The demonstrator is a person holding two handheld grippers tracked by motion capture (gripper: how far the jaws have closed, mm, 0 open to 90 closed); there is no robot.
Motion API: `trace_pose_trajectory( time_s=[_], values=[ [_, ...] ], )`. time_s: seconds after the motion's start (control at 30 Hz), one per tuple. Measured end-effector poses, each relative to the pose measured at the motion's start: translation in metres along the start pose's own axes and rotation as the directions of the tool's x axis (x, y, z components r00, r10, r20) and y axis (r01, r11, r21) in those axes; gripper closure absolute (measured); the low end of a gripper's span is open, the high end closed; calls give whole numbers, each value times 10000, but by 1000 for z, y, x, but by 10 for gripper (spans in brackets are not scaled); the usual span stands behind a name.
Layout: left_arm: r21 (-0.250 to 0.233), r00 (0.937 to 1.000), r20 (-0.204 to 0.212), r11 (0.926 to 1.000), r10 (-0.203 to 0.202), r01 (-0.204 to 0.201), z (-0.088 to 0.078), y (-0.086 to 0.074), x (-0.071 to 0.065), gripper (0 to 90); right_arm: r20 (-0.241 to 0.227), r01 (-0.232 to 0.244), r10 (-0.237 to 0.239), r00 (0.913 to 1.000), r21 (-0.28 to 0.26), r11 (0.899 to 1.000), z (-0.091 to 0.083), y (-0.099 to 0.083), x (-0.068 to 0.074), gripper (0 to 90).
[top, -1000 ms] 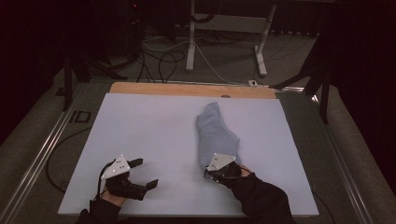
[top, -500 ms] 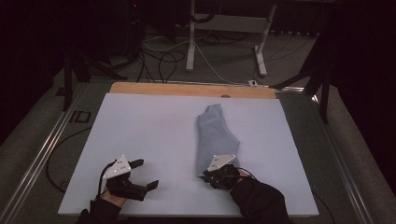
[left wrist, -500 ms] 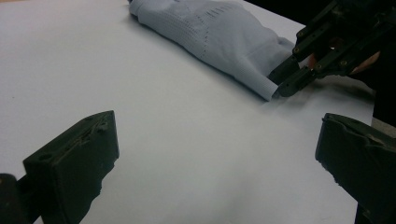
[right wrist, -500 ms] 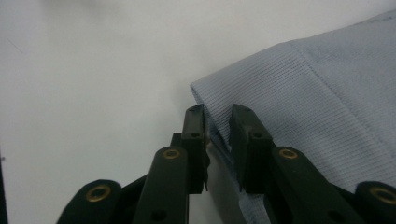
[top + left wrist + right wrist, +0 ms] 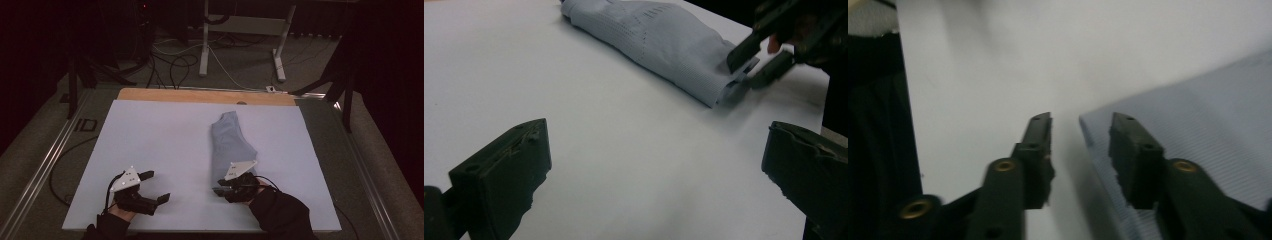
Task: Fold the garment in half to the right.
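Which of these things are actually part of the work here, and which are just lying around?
In the job:
- pale blue-grey knitted sock
- right gripper, jaws just opening at the sock's near end
- white table sheet

Just lying about:
- left gripper, open
- floor cables
- white metal stand

The sock in front of me is pale grey-blue, ribbed knit, lying flat and lengthwise on the white board. It sits right of centre, its narrower end toward the far edge, its wider open end toward the near edge.
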State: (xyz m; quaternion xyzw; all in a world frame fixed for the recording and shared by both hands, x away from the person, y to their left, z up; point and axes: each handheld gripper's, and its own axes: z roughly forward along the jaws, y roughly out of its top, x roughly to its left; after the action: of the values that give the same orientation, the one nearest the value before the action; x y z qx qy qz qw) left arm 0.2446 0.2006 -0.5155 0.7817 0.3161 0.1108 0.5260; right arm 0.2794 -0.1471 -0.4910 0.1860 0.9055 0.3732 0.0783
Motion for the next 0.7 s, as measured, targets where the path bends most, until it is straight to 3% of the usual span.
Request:
trace_pose_trajectory(
  time_s=[0.03,0.1,0.3,0.43,0.57,0.63,0.7],
  values=[
    [22,10000,-1,10000,22,-22,0,0,0,2,206,-138,141,9997,-122,9998,-2,0,-1,822],
    [2,10000,6,10000,10,-10,0,0,0,2,491,-572,593,9970,-429,9974,-2,-1,-8,897],
    [-14,9999,-27,9999,-104,104,0,-1,2,2,650,-915,929,9936,-250,9955,14,-9,-17,900],
    [-3,10000,-33,10000,-37,37,0,-1,2,2,413,-663,651,9970,277,9974,31,-15,-14,900],
    [-53,10000,-14,10000,-31,31,0,-1,2,2,392,-786,776,9962,230,9966,32,-16,-12,900],
    [-41,10000,0,10000,-63,63,0,-1,2,2,151,-762,760,9970,123,9970,35,-18,-11,900],
    [-27,10000,-11,10000,-19,19,0,-1,2,2,220,-596,592,9980,161,9981,40,-16,-7,900]
  ],
)
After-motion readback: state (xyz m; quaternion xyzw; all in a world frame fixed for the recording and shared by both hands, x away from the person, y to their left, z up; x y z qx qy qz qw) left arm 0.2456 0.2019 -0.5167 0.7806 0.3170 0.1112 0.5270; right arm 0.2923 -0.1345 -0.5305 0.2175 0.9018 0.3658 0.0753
